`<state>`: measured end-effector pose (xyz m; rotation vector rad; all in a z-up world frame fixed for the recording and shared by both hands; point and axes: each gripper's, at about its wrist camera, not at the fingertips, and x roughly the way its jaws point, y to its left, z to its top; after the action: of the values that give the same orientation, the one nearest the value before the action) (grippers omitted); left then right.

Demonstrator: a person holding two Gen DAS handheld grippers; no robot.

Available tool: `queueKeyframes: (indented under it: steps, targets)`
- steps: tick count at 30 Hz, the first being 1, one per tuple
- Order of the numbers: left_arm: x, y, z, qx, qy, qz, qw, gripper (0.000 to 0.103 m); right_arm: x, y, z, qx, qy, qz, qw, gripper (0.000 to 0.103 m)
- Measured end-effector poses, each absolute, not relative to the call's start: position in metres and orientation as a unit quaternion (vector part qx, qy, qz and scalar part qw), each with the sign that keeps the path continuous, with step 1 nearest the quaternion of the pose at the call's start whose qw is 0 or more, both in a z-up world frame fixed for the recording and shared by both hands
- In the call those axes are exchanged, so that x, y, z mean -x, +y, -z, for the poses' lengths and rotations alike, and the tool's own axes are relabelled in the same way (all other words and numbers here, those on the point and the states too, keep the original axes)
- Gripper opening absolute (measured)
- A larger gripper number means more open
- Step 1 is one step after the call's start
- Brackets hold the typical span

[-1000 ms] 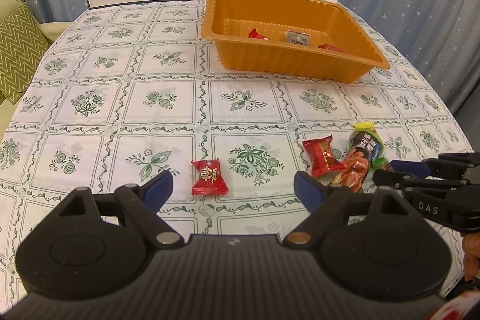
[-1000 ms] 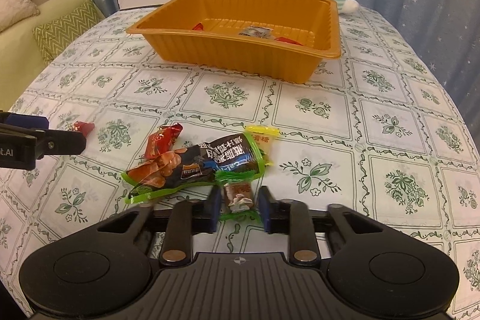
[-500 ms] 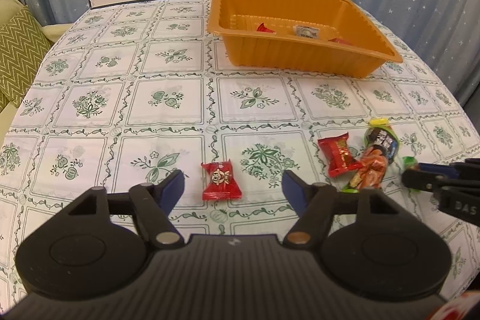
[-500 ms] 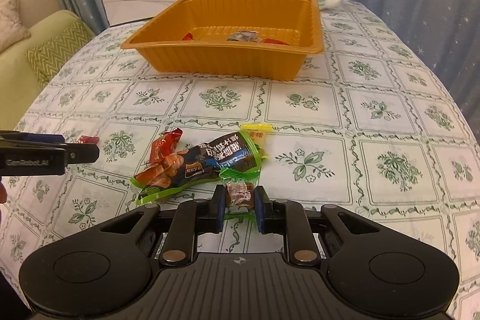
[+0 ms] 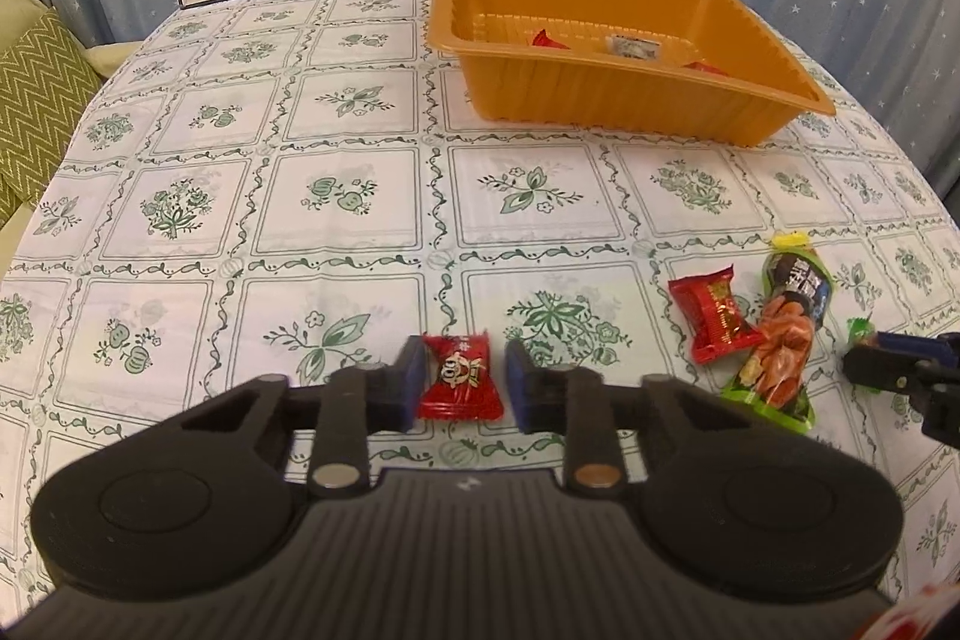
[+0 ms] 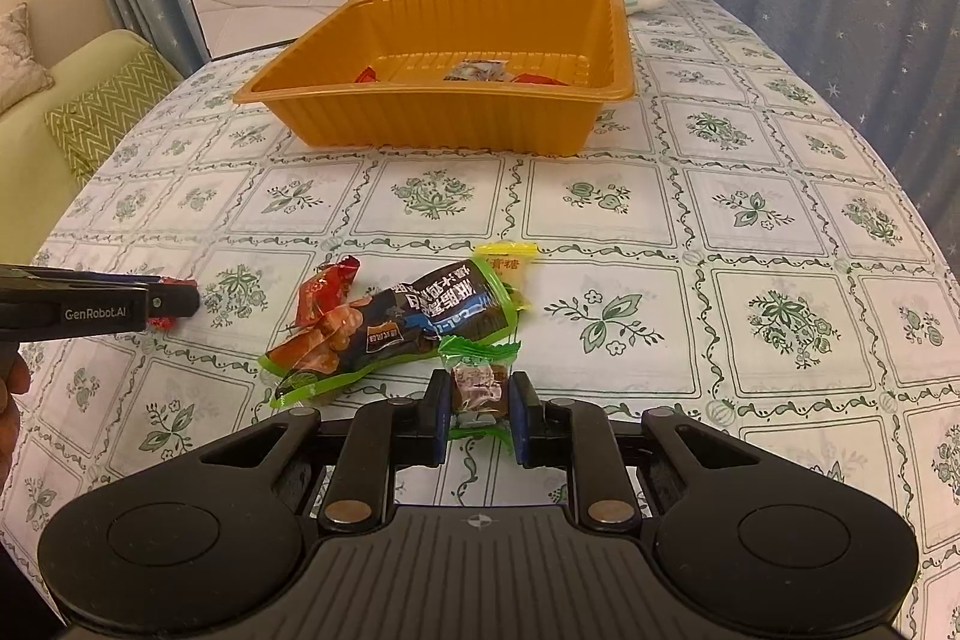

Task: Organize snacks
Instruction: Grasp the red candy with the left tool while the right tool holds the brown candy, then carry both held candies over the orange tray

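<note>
- The left gripper (image 5: 461,381) had just been closing and now pinched a red candy (image 5: 459,376) lying on the tablecloth (image 5: 336,196), low enough to lift it.
- The right gripper (image 6: 479,415) was clamped on a green-wrapped sweet (image 6: 478,382) beside the long snack packet (image 6: 408,325).
- The orange tray (image 6: 444,124) stood well apart at the far end, likely their destination, already holding a few snacks.
</note>
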<state>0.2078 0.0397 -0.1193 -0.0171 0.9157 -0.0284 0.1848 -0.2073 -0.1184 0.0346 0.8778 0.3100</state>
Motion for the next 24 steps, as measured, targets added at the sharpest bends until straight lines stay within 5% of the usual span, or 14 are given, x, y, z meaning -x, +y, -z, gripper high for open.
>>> queueKeyframes:
  steps: [24]
  targets:
    - [-0.161,0.007,0.062,0.031,0.411,0.045,0.91,0.017,-0.154,-0.213,0.073,-0.04,0.395,-0.138,0.907,0.02]
